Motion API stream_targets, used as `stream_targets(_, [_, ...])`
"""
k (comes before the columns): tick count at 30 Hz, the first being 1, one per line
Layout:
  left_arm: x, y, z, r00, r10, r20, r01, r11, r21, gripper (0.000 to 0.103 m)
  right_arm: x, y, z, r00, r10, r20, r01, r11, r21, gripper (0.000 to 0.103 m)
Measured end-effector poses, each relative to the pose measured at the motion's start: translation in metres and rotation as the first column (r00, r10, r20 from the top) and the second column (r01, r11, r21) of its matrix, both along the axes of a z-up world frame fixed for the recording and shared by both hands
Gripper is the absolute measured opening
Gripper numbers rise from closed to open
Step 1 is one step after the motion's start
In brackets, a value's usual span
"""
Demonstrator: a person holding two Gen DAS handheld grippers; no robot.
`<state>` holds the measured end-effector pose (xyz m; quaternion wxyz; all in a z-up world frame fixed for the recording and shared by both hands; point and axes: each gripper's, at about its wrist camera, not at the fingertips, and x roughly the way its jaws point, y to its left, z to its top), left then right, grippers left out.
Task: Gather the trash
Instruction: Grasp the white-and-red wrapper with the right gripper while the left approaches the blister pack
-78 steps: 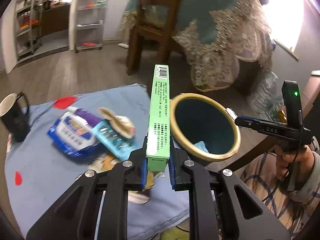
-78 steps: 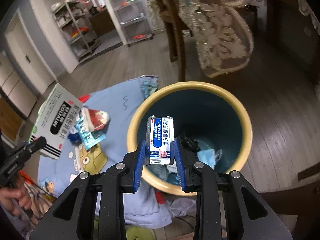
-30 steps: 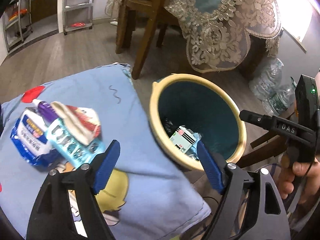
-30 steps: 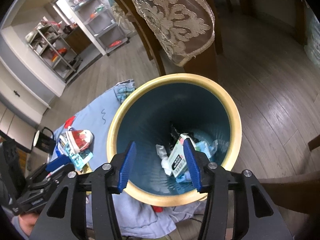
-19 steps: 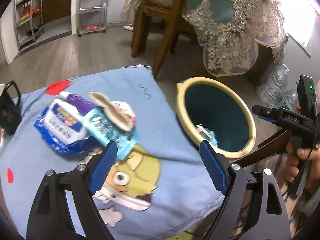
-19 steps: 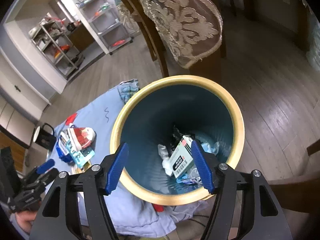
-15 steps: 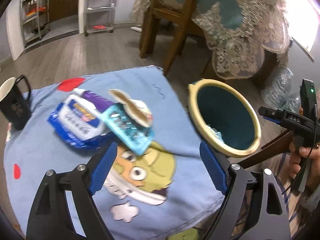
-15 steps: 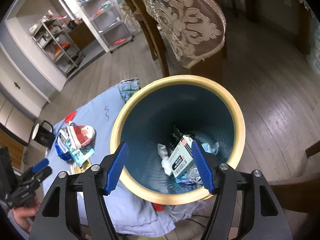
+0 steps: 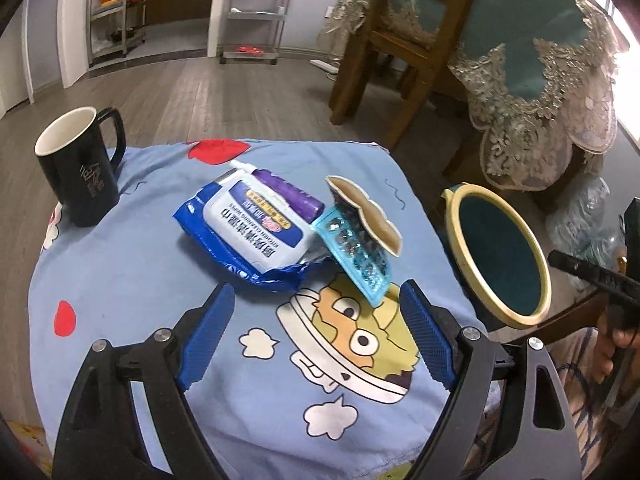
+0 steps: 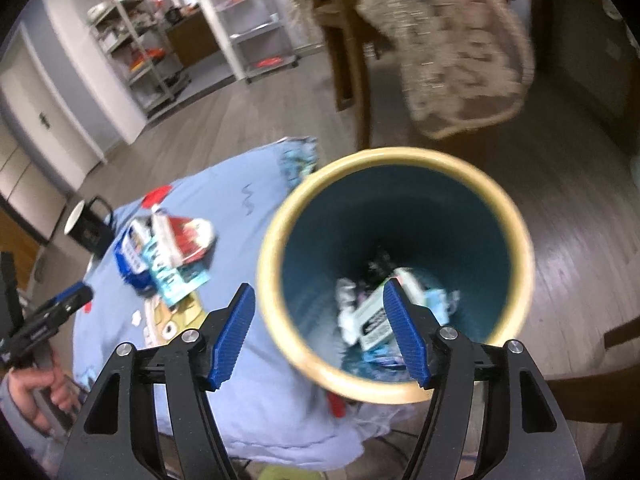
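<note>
On the blue cartoon cloth [image 9: 120, 280] lies a pile of trash: a blue wet-wipes pack [image 9: 248, 228], a purple tube [image 9: 288, 192], a teal blister pack [image 9: 356, 256] and a brown-edged wrapper [image 9: 364, 212]. My left gripper [image 9: 316, 304] stands open just short of the pile, with nothing between its fingers. The teal bin with a yellow rim [image 10: 276, 304] stands right of the cloth, with a white box [image 10: 372, 320] and other scraps inside. My right gripper [image 10: 318, 300] hangs open and empty over the bin's near rim. This view is blurred.
A black mug [image 9: 80, 168] stands at the cloth's far left corner. Behind are a wooden chair [image 9: 400, 40], a table with a lace cloth [image 9: 540, 80] and metal shelves [image 9: 248, 8]. A hand [image 10: 40, 392] holds the left gripper.
The green box and the white-blue packet left the grippers and lie in the bin. Both jaws opened. My left gripper swung left from the bin to the pile; the right one shifted left.
</note>
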<state>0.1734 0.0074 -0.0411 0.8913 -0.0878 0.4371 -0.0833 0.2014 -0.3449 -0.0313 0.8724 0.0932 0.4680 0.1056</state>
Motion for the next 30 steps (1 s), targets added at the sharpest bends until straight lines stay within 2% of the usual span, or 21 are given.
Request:
stream_targets(5, [0.0,0.012,-0.014,0.998,0.061,0.003,-0.061,0.998,0.001,0.083,0.009,0.059,-0.009,0.992,0.122,-0.011,-0.122,0.992,-0.034,0.068])
stream_targets(10, [0.003,0.036,-0.024,0.989,0.148,-0.022,-0.149,0.988,-0.051,0.083,0.026,0.12,-0.015,0.972,0.235,-0.012,-0.235,0.969,-0.08,0.068])
stream_targets(13, [0.002,0.043,-0.026,0.985,0.17,-0.026,-0.171,0.983,-0.071,0.083,0.037,0.157,-0.018,0.952,0.307,-0.012,-0.306,0.942,-0.136,0.068])
stream_targets(18, [0.004,0.047,-0.033,0.984,0.175,-0.044,-0.178,0.982,-0.069,0.083,0.055,0.196,-0.029,0.926,0.376,-0.039,-0.375,0.896,-0.237,0.066])
stream_targets(20, [0.005,0.048,-0.034,0.983,0.176,-0.049,-0.179,0.981,-0.075,0.083,0.061,0.205,-0.035,0.921,0.386,-0.056,-0.385,0.878,-0.284,0.059])
stream_targets(24, [0.006,0.05,-0.036,0.983,0.175,-0.055,-0.18,0.979,-0.094,0.083,0.072,0.214,-0.046,0.912,0.4,-0.09,-0.406,0.85,-0.337,0.055])
stream_targets(27, [0.007,0.049,-0.038,0.984,0.167,-0.058,-0.173,0.98,-0.103,0.083,0.078,0.216,-0.054,0.904,0.411,-0.119,-0.426,0.834,-0.352,0.041])
stream_targets(29, [0.008,0.048,-0.039,0.984,0.165,-0.061,-0.171,0.979,-0.109,0.083,0.081,0.216,-0.057,0.9,0.416,-0.128,-0.433,0.834,-0.34,0.025])
stream_targets(30, [0.008,0.048,-0.039,0.984,0.164,-0.062,-0.17,0.979,-0.112,0.083,0.081,0.215,-0.057,0.9,0.418,-0.125,-0.435,0.835,-0.337,0.023])
